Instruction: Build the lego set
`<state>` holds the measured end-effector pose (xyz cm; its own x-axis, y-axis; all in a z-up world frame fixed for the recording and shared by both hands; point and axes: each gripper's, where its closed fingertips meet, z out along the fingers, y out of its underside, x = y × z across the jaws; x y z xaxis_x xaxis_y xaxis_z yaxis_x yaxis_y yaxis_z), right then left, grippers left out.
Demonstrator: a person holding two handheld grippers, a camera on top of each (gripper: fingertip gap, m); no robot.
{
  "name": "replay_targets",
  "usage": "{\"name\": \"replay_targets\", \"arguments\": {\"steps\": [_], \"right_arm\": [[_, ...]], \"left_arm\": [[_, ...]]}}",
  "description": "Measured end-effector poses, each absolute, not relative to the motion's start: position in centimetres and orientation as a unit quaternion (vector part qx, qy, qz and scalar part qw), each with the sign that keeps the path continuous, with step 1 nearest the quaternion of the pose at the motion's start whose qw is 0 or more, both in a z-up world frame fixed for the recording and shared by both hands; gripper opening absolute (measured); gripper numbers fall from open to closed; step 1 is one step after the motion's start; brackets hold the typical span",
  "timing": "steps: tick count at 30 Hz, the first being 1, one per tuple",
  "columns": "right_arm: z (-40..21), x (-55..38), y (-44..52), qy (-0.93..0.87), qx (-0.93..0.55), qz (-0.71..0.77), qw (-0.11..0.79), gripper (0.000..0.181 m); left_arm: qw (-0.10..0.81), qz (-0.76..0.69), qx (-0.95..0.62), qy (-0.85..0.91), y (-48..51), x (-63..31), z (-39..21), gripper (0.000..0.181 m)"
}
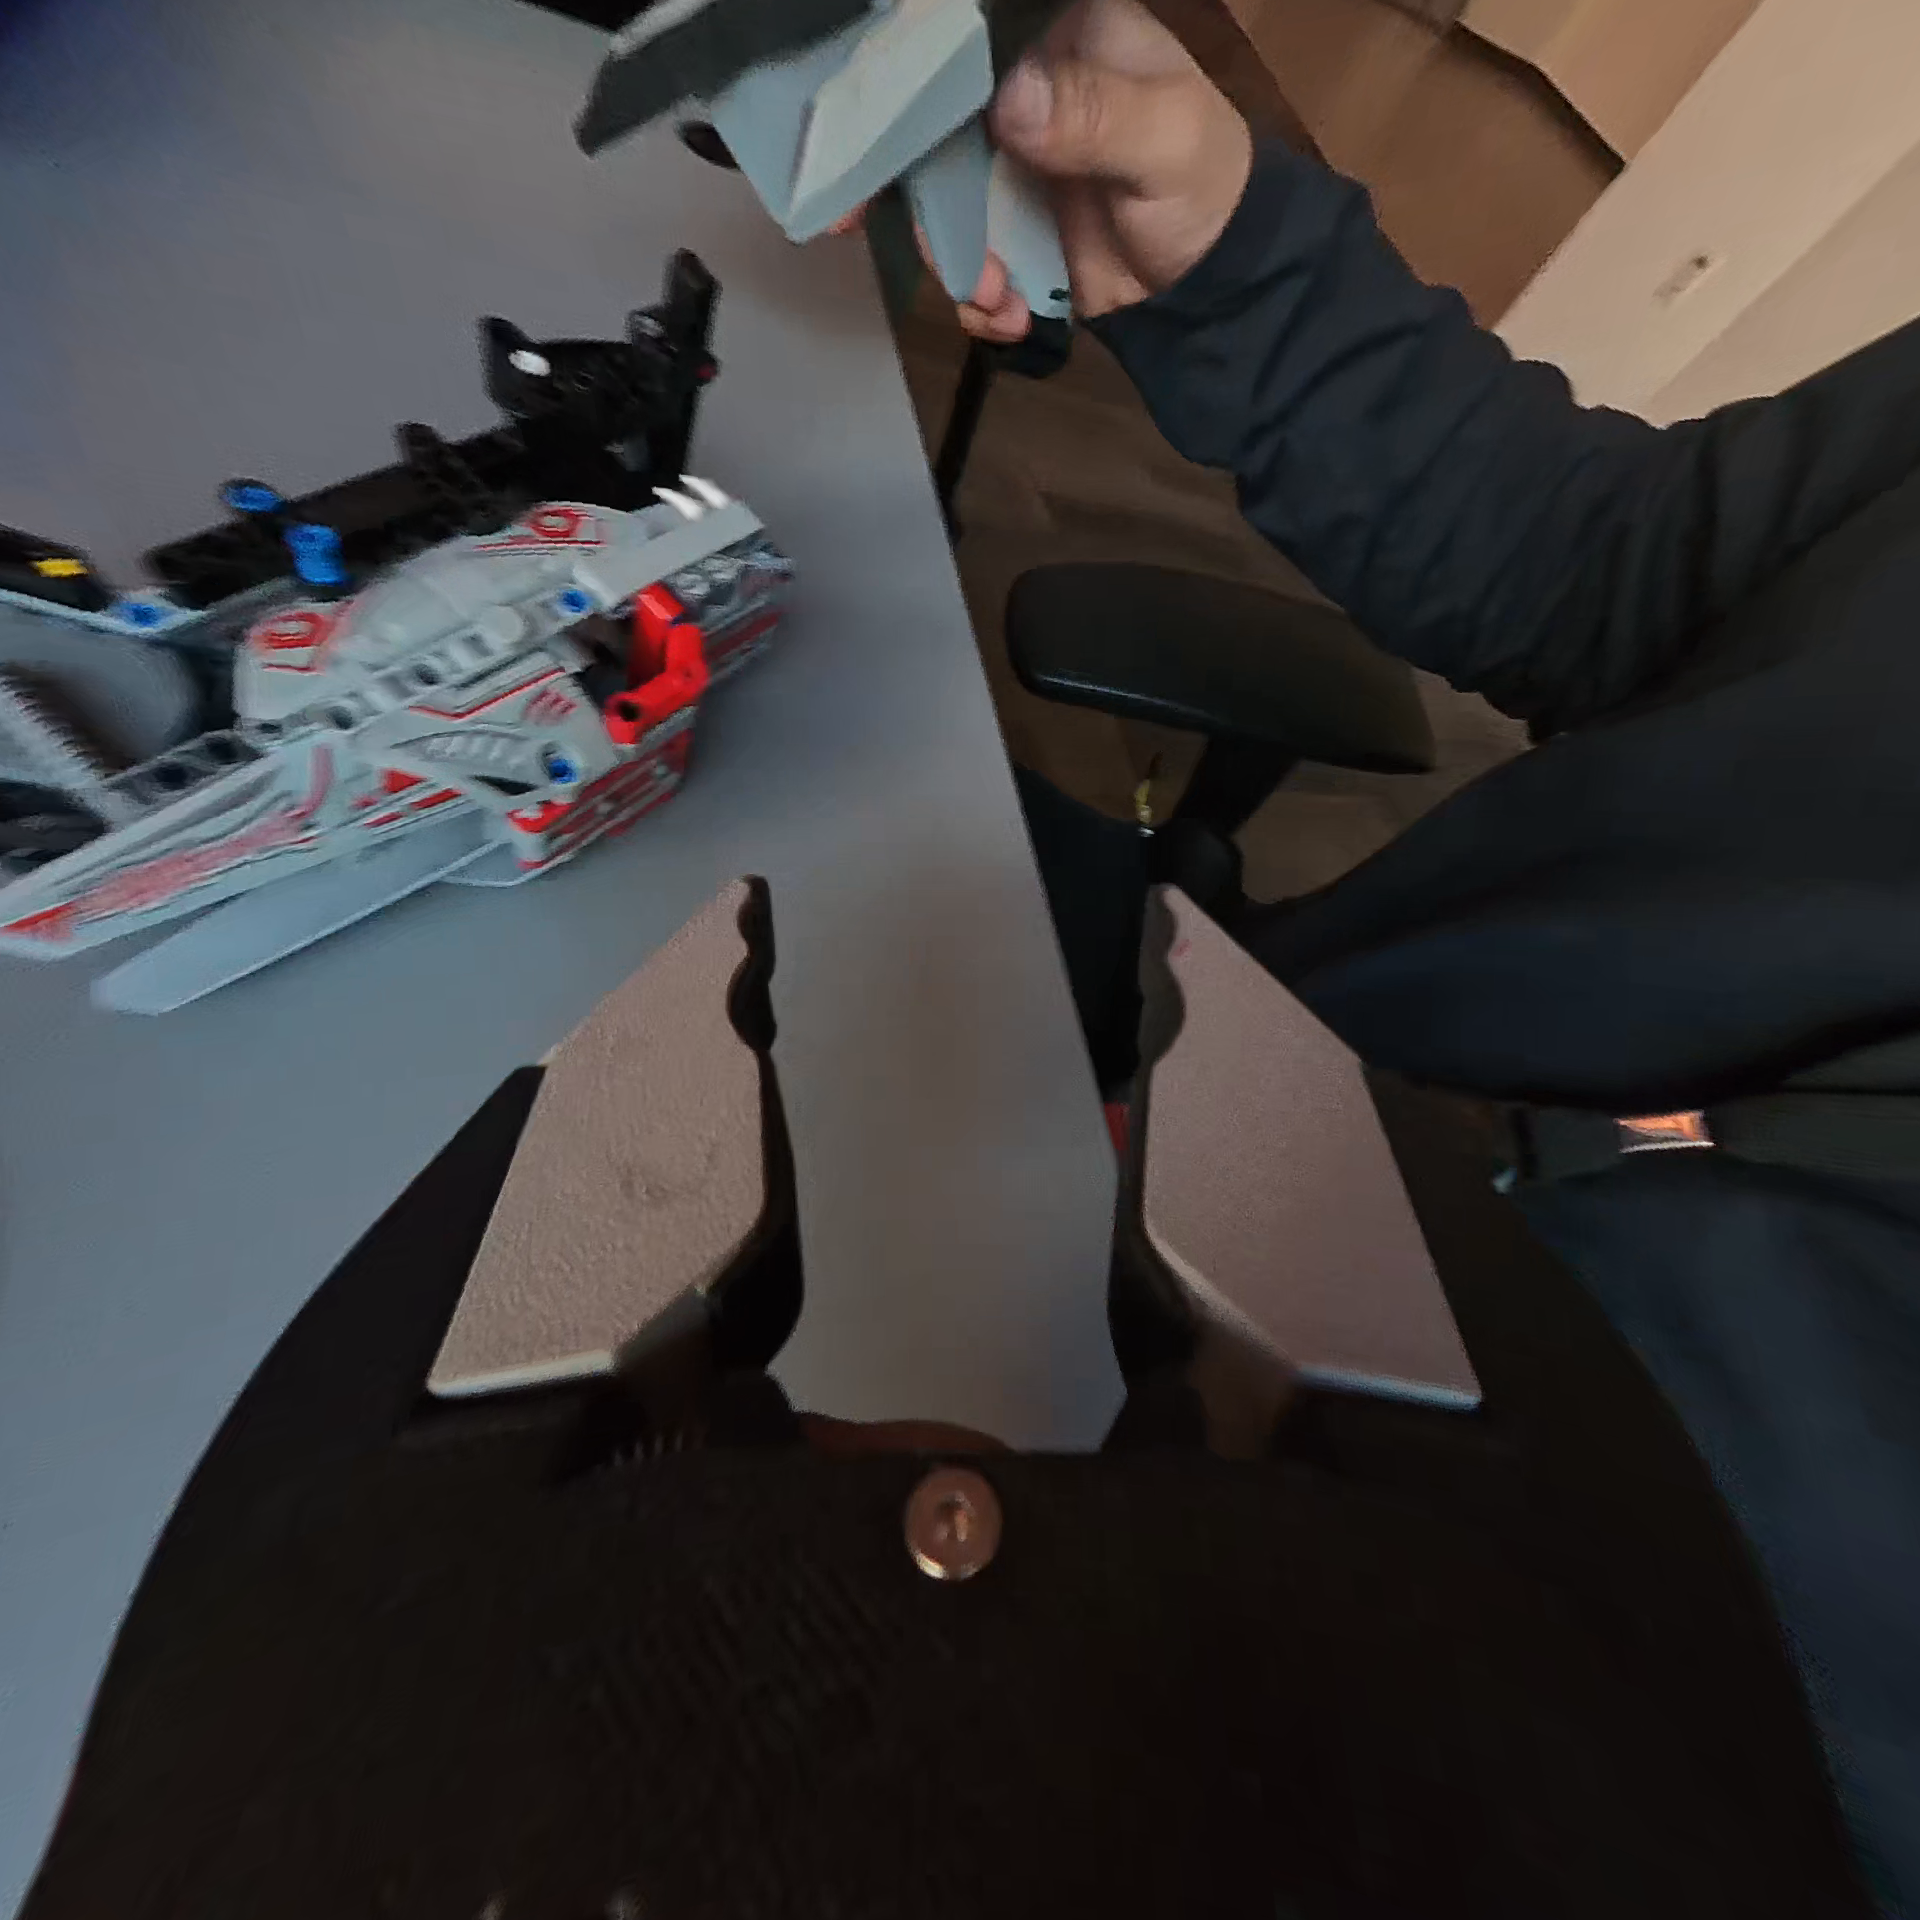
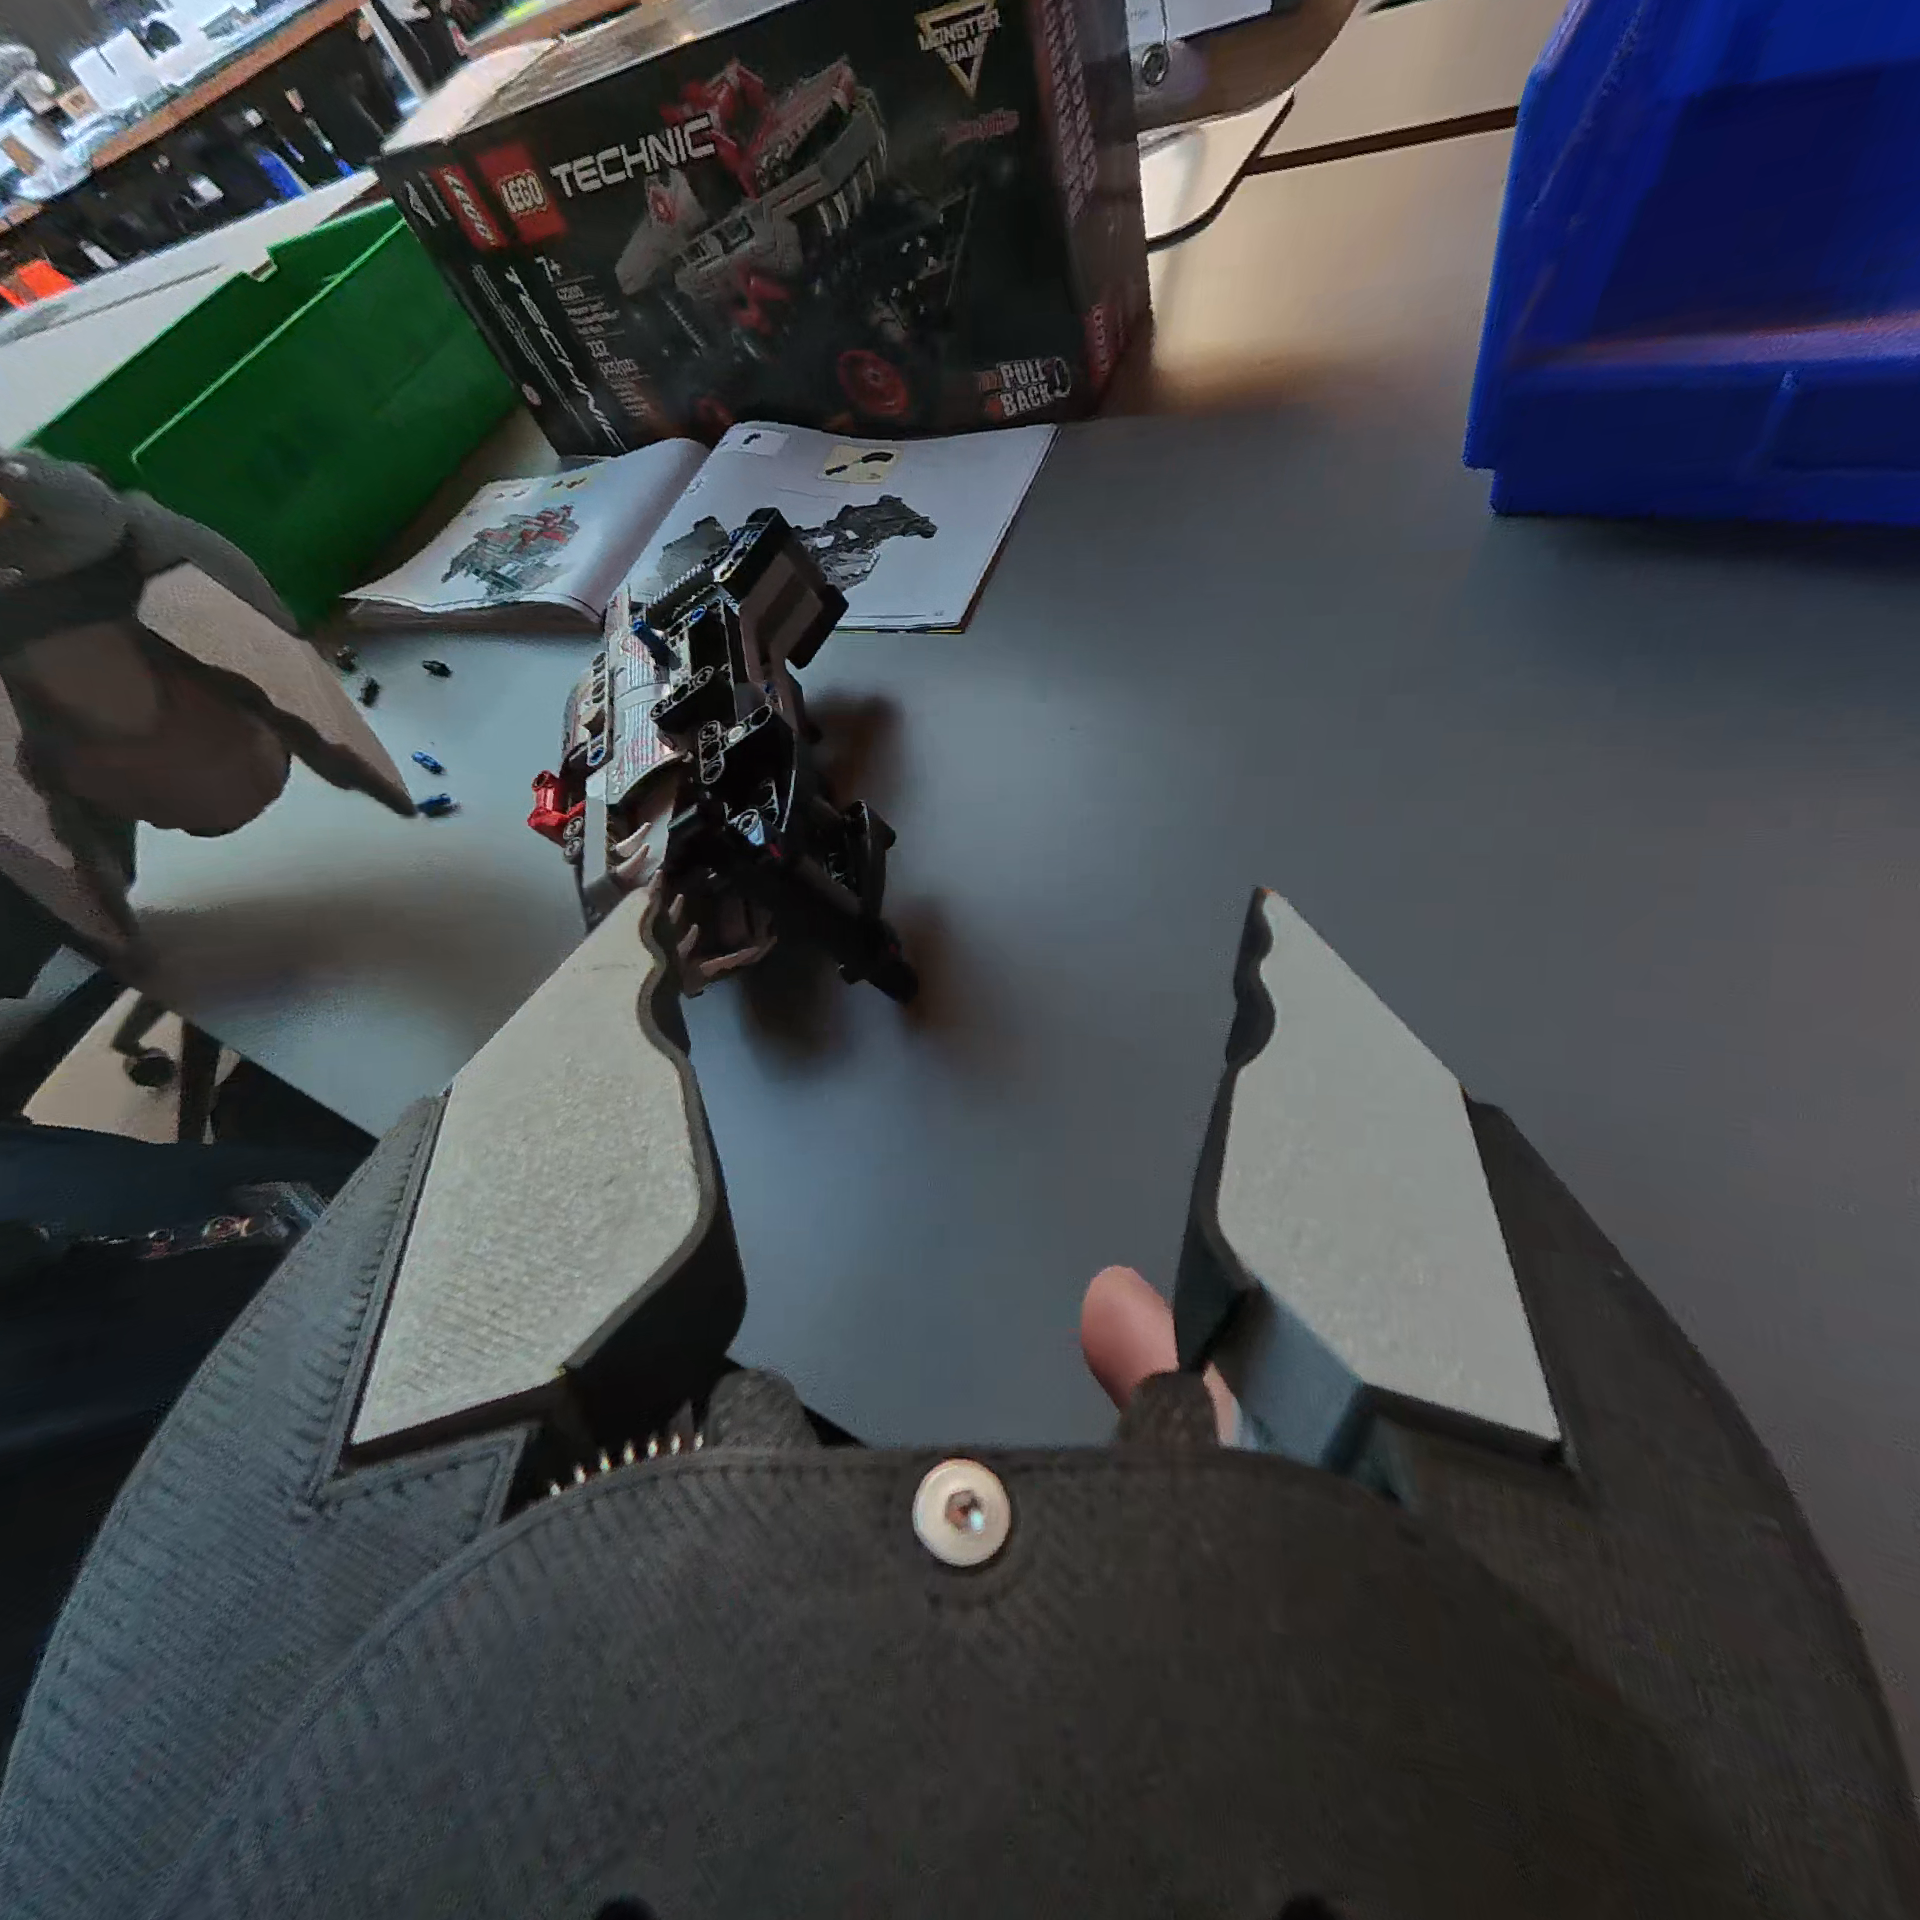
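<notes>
1. Viewing the lego model (image 2: 717,748) at frame centre on the grey table (image 2: 1351,831); right gripper (image 2: 956,956) and left gripper (image 1: 956,935) both gape wide, empty.
2. We judge it light, rigid, snap-fit fragile; we would grip the black frame, not the panels.

We saw a grey table (image 2: 1299,727) under everything. The lego model (image 1: 416,707) was pale grey with red stripe markings, a bright red piece at its middle, blue pins along its top and a black frame behind. In the right wrist view, upper middle of the frame, the set's box (image 2: 790,218) was black with a red logo patch and a grey-and-red vehicle pictured on it. The open booklet (image 2: 727,530) below it was white — its printed figures grey and red. A green bin (image 2: 301,416) stood at upper left, a blue bin (image 2: 1714,260) at upper right. Small blue and black pins (image 2: 431,784) dotted the table at left. Both grippers had grey finger faces edged in black — left gripper (image 1: 956,935), right gripper (image 2: 951,925) alike.
</notes>
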<state>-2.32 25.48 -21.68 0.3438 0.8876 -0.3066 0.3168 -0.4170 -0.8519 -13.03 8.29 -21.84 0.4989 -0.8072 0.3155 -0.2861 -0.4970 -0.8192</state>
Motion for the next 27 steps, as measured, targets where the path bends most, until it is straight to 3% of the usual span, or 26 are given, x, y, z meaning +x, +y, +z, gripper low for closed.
{"name": "replay_targets", "arguments": {"steps": [6,17,27], "right_arm": [[-21.8,-4.4,24.3,-0.437,-0.730,0.403,0.337,0.109],[-19.2,-7.5,21.9,-0.523,-0.695,0.381,0.315,0.108],[-19.4,-12.2,20.2,-0.588,-0.684,0.354,0.247,0.104]], "left_arm": [[0.449,-0.272,-0.809,0.265,11.8,-19.6,-21.3,0.068],[0.376,-0.404,-0.788,0.273,8.8,-18.1,-23.3,0.062],[0.438,-0.395,-0.760,0.273,9.5,-19.3,-21.2,0.056]]}}
